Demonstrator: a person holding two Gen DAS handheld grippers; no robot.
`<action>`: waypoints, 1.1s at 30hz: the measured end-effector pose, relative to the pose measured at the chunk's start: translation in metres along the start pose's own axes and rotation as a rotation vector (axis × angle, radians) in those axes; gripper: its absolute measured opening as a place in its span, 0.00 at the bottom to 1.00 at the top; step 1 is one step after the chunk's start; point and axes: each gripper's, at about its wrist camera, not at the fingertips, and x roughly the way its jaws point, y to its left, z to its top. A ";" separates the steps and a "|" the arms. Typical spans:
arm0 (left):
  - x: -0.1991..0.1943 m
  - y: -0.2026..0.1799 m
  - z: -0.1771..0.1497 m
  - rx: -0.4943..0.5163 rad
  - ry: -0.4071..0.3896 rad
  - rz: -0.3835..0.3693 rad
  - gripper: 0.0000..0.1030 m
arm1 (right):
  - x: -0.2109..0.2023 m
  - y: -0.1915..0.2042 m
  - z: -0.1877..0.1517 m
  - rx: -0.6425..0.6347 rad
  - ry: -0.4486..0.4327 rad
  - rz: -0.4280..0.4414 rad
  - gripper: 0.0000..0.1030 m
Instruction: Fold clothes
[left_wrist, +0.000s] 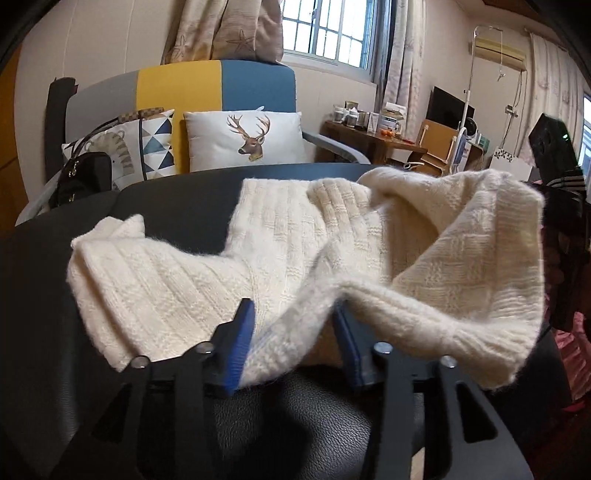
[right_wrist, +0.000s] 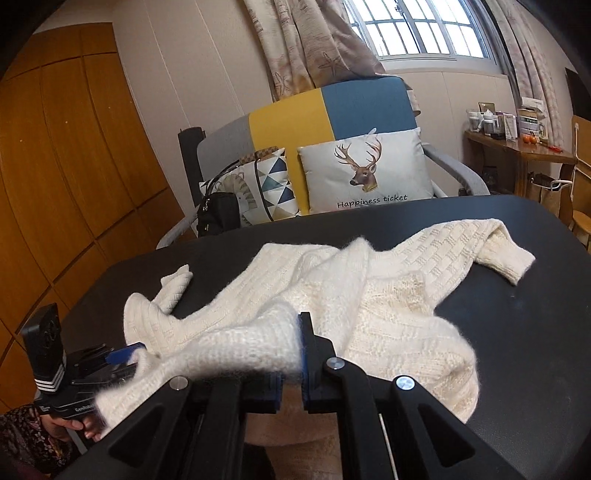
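Fuzzy cream basket-weave knit sweater, rumpled on matte black table

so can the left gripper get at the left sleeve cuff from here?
Probably yes. The left gripper is open over the sweater, and the cuff lies flat on the black table with nothing across it.

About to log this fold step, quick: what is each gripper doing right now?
Left gripper: open, sweater edge lying between its fingers, not pinched.
Right gripper: closed on the sweater hem.
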 end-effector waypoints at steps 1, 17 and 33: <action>0.004 -0.001 0.000 0.009 0.012 0.008 0.52 | 0.001 0.001 0.000 -0.008 0.002 0.000 0.05; 0.025 -0.018 -0.010 0.069 0.011 0.130 0.58 | 0.013 0.012 -0.012 -0.093 0.027 -0.054 0.08; -0.016 -0.027 0.010 0.034 -0.246 0.230 0.06 | -0.006 0.010 0.002 0.001 -0.082 -0.034 0.04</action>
